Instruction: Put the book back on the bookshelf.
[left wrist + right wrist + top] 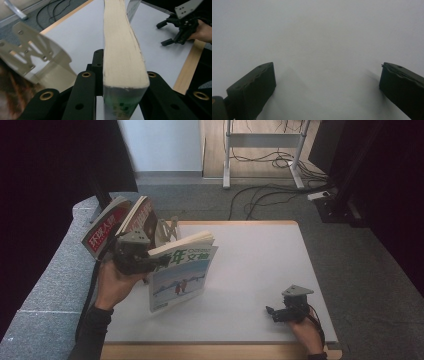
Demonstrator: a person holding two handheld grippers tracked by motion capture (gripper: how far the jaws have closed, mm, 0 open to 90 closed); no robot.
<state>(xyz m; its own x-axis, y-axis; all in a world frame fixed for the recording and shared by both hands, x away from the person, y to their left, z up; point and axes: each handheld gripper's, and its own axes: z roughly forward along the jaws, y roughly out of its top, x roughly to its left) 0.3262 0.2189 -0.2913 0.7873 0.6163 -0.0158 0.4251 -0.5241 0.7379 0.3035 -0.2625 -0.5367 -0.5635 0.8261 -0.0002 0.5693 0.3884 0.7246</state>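
A thick magazine (182,275) with a blue-and-white cover and green lettering stands tilted above the left part of the white table (260,260). My left gripper (159,262) is shut on it near its upper left edge. In the left gripper view the magazine's cream page block (122,50) runs up between the two black jaws of the left gripper (123,75), which press on both sides. My right gripper (275,312) rests low at the table's front right, open, with nothing between its fingers. The right gripper (327,80) looks at bare white tabletop. It also appears far off (170,32).
A pale metal book rack (170,227) (32,52) stands at the table's back left. Two red-covered magazines (107,230) lean there behind my left hand. A wooden rim edges the table. A grey ledge runs along the left; floor cables lie beyond the far edge.
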